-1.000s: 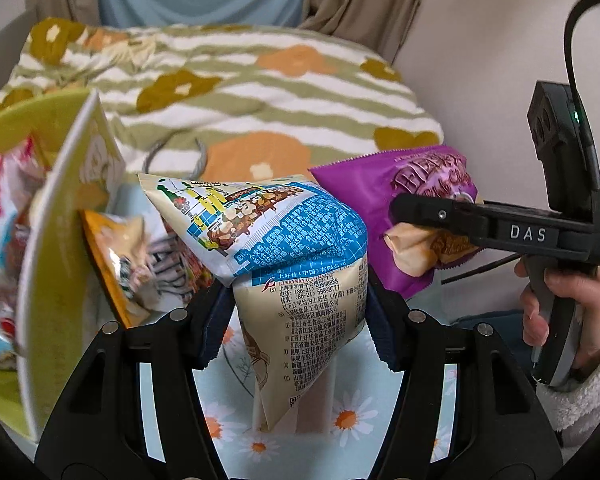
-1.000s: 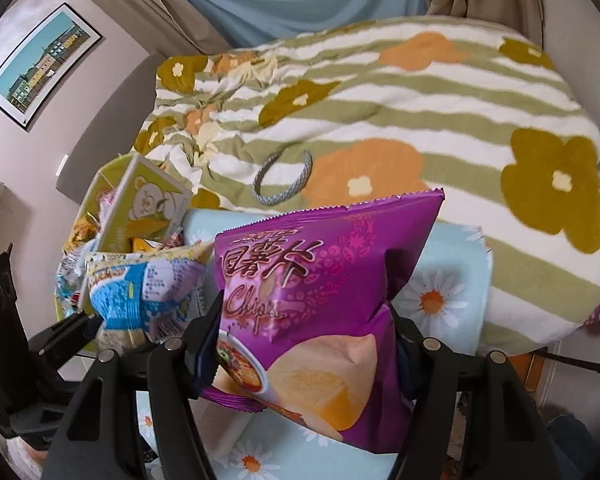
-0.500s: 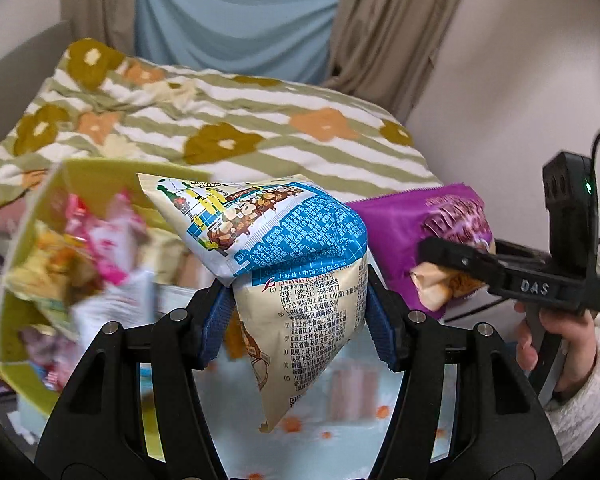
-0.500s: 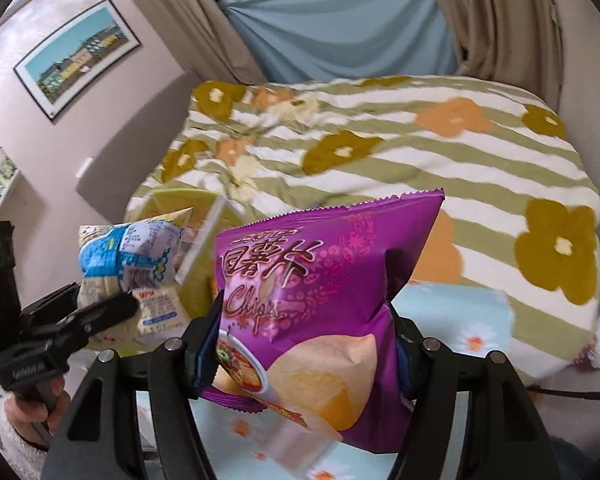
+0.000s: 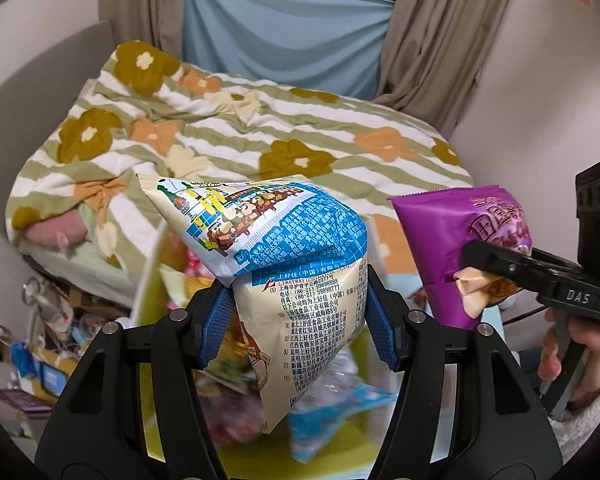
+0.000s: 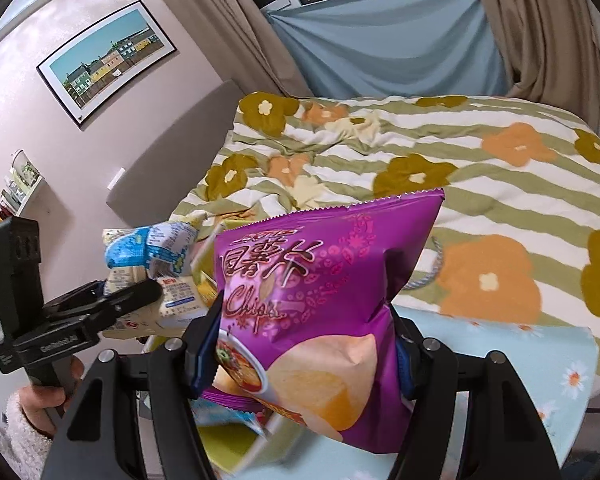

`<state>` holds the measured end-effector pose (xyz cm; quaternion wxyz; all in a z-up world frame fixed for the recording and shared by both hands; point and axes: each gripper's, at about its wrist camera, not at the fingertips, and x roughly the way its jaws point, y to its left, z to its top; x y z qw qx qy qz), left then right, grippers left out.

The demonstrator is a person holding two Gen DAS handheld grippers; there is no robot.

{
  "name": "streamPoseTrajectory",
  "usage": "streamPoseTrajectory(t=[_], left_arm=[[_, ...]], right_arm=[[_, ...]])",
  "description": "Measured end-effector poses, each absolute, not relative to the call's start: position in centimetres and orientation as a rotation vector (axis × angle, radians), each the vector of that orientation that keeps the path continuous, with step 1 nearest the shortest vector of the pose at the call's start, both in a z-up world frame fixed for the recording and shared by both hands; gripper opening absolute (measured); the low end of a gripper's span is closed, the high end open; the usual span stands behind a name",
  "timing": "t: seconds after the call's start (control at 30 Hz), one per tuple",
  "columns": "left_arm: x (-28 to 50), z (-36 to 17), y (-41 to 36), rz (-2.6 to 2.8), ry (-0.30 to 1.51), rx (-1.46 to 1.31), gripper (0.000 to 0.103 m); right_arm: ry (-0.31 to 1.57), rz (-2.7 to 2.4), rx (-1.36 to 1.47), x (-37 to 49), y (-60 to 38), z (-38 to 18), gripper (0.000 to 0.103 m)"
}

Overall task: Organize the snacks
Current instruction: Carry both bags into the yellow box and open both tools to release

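Note:
My left gripper [image 5: 296, 316] is shut on a blue and cream snack bag [image 5: 292, 264], whose sides bulge between the blue pads. It hangs above a yellow-green box [image 5: 148, 296] full of blurred snack packets. The purple chips bag [image 6: 312, 300] is pinched upright in my right gripper [image 6: 300, 344]. In the left wrist view that purple chips bag [image 5: 452, 240] and the right gripper [image 5: 500, 268] show at the right, held by a hand [image 5: 580, 344]. The right wrist view has the left gripper [image 6: 140, 296] with the blue bag [image 6: 156, 248] at the left.
A bed with a striped, flowered blanket [image 5: 260, 128] fills the background. A light blue daisy cloth [image 6: 520, 356] lies under the right gripper. Clutter sits on the floor [image 5: 40, 340] at lower left. A framed picture [image 6: 108, 60] hangs on the pink wall.
Both grippers have risen and swung left with their bags still gripped. The snack box has slid from the left of the left wrist view to beneath the blue bag.

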<state>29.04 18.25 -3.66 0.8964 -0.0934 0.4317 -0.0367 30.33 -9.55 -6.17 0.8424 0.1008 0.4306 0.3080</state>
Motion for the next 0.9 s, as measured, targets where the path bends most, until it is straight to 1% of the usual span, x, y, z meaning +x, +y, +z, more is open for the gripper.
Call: streamPoseTrajectory(t=[0.2,0.23,0.27,0.3,0.33,0.37,0.5,0.73,0.9], left_arm=[[32.8,-7.0,21.3,-0.144,0.968,-0.197,0.06],[33.1,-7.5,21.1,-0.149,0.982,-0.197,0.063],[33.3,-8.2,21.4,-0.161,1.002,-0.199,0.07],[33.4,-8.8,21.7,-0.17,1.016,-0.197,0.075],[33.4,-9.0,21.7,-0.172,1.019,-0.191,0.091],[33.2,-9.4,21.9,-0.161,1.016,-0.174,0.103],[32.0,-9.7,22.6,-0.146,1.0,-0.129,0.103],[29.5,-8.8,23.7,-0.151,0.955,-0.15,0.103],[28.4,-8.6,24.5,-0.137,0.942,-0.153,0.103]], right_arm=[[0.92,0.609,0.227,31.4,-5.5,-6.6,0.063],[0.922,0.593,0.224,31.5,-5.0,-6.8,0.063],[0.925,0.578,0.224,31.6,-4.5,-6.9,0.063],[0.93,0.563,0.23,31.7,-4.0,-7.1,0.063],[0.933,0.554,0.235,31.7,-3.9,-7.1,0.063],[0.937,0.542,0.241,31.7,-3.5,-7.3,0.063],[0.944,0.507,0.237,31.5,-2.7,-7.8,0.063],[0.914,0.406,0.162,30.9,-1.1,-7.2,0.064],[0.941,0.39,0.167,31.7,0.0,-8.0,0.065]])
